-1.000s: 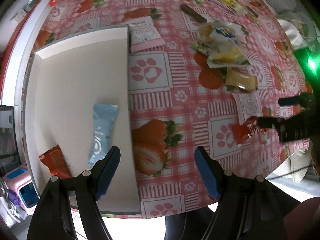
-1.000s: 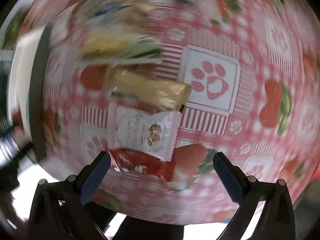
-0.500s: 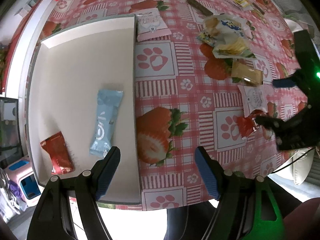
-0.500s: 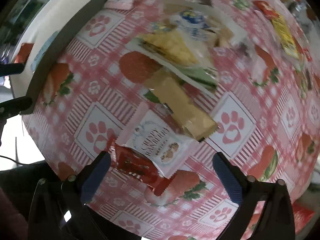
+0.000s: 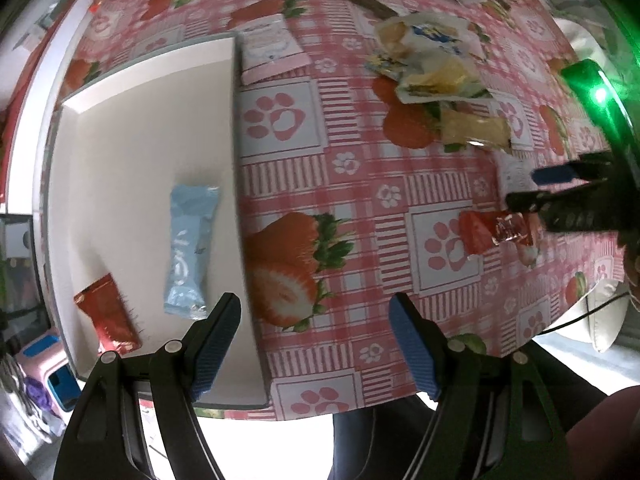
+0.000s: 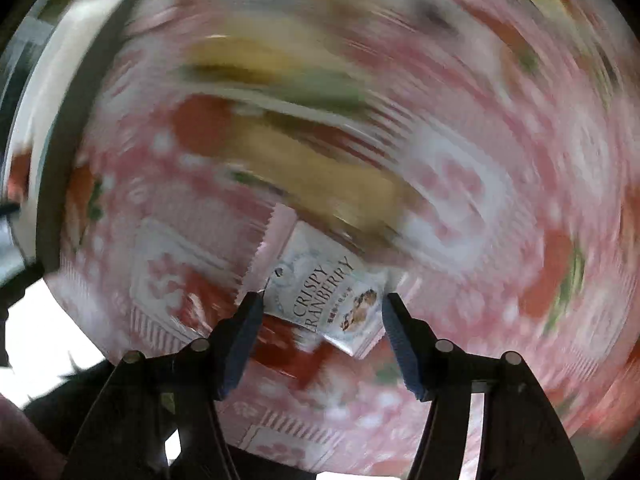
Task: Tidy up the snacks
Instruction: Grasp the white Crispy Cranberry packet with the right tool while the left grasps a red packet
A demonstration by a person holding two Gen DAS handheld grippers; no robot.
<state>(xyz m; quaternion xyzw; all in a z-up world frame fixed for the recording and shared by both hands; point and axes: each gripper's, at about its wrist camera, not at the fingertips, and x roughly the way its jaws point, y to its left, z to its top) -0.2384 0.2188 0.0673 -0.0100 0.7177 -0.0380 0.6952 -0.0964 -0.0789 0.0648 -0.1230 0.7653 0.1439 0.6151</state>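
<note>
The right gripper [image 6: 322, 312], which a second ago hung wide above the pile, has dropped onto the white-and-pink packet [image 6: 320, 292] reading "CRISPY CRANBERRY", low in the centre of its view. Its jaws are closing with the packet between them; through the blur I cannot tell whether the pads press yet. A pick looks under way, likely bound for the white tray [image 5: 132, 140] at the left, where a blue packet [image 5: 190, 248] and a red one [image 5: 106, 316] lie. The left gripper [image 5: 316, 336] hangs open, holding nothing.
</note>
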